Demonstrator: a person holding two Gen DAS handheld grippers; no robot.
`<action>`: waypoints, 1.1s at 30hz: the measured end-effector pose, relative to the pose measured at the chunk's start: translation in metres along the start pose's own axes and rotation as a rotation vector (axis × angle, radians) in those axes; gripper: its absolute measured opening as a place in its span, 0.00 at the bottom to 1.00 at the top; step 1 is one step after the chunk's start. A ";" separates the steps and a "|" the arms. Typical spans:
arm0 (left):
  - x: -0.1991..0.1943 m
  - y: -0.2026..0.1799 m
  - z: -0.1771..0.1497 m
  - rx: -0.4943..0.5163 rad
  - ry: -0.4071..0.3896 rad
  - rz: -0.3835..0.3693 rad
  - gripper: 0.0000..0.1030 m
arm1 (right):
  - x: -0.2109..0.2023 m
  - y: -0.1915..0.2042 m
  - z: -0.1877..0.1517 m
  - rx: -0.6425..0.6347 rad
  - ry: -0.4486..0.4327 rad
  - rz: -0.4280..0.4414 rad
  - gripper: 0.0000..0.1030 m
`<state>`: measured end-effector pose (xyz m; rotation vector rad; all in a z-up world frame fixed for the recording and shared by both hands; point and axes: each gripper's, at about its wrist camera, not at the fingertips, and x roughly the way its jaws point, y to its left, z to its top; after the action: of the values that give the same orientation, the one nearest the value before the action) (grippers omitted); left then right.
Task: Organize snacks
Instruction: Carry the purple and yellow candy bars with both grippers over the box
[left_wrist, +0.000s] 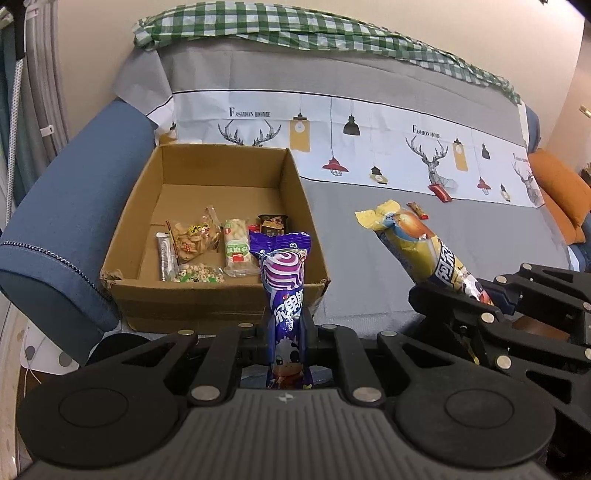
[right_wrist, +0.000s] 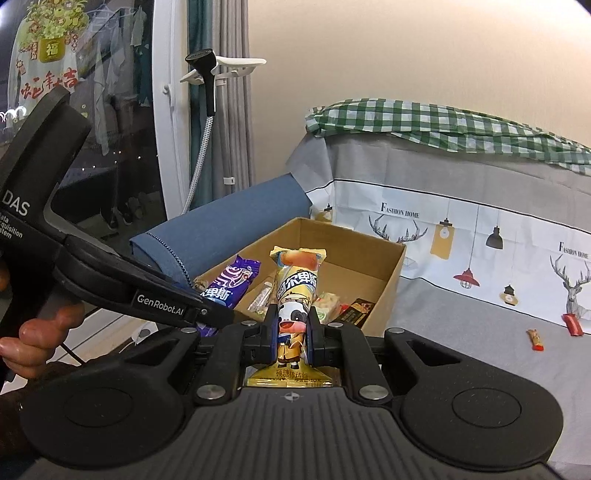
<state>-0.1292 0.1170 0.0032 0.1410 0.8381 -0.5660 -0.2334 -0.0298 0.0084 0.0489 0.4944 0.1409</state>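
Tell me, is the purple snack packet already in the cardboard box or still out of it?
Out. The left gripper is shut on the purple packet, holding it before the cardboard box's near wall.

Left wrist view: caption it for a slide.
Left gripper holds a purple snack packet before the cardboard box.

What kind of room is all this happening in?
Most likely a home living room. The cardboard box sits on a blue sofa draped with a lamp-and-deer printed cover, and a garment steamer stands by the curtains.
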 end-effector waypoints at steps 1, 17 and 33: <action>0.000 0.001 0.000 -0.003 -0.001 0.001 0.12 | 0.000 0.000 0.000 -0.002 0.002 0.001 0.13; 0.015 0.012 0.007 -0.018 -0.003 0.023 0.12 | 0.022 -0.008 0.005 0.009 0.058 0.004 0.13; 0.054 0.064 0.063 -0.058 -0.008 0.094 0.12 | 0.089 -0.018 0.026 0.048 0.114 0.007 0.13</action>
<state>-0.0245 0.1276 -0.0008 0.1244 0.8349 -0.4536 -0.1413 -0.0347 -0.0114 0.0898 0.6119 0.1393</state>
